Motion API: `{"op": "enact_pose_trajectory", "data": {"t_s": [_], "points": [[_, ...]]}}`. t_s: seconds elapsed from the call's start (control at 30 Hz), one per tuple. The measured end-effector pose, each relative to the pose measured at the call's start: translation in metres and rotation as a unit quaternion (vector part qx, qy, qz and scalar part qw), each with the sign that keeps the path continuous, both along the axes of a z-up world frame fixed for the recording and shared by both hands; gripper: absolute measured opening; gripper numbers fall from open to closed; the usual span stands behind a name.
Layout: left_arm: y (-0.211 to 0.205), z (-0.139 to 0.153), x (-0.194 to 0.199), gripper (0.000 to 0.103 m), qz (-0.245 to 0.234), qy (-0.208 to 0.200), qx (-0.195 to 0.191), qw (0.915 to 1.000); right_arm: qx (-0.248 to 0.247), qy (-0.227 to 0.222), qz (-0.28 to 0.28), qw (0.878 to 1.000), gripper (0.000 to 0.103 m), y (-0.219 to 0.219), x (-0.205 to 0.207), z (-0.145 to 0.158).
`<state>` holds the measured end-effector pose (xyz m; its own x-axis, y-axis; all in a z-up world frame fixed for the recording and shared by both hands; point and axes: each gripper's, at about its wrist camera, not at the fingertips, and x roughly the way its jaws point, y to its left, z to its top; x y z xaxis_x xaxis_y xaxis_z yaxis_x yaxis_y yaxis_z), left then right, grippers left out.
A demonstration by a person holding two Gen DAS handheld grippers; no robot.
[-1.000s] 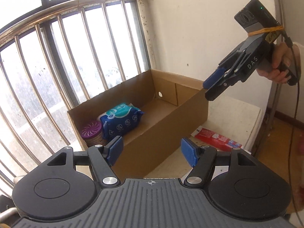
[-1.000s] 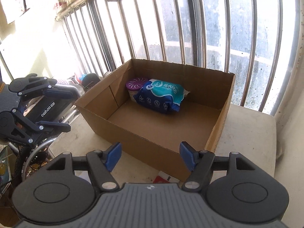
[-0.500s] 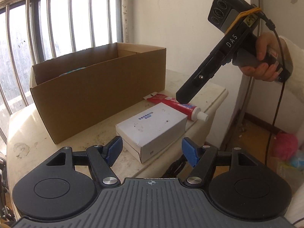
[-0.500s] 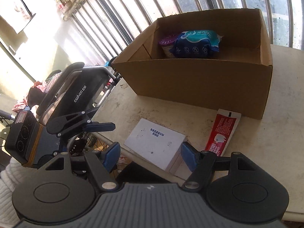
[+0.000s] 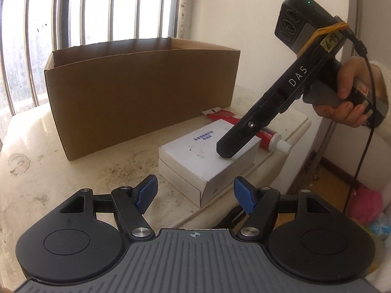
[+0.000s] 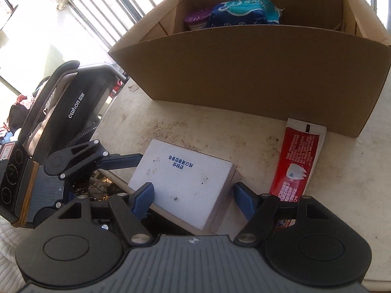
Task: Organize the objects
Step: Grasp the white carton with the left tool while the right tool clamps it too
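Dropping both grippers from above the cardboard box [image 6: 256,73] to the white box [image 6: 188,183], my right gripper [image 6: 193,199] straddles it, jaws parted and unclenched; my left gripper [image 5: 194,193] hangs empty, ready.

Hard daylight floods through the barred window [image 5: 97,7], blown out to white (glass detail lost). Both views stay sharp; fisheye bends edges, and the cardboard box [image 5: 141,92] front sits shaded.
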<state>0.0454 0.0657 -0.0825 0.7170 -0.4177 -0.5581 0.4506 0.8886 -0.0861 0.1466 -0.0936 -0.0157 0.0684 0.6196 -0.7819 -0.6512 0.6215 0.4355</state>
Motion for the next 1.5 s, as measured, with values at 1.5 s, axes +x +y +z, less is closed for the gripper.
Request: {"op": "enact_pose_trajectory", "data": {"t_s": [1.5], "points": [[0.029,-0.005,0.008,0.061,0.032,-0.014,0.003,0.9994,0.071,0.030,-0.015,0.997,0.071,0.032,0.020,-0.012]]}}
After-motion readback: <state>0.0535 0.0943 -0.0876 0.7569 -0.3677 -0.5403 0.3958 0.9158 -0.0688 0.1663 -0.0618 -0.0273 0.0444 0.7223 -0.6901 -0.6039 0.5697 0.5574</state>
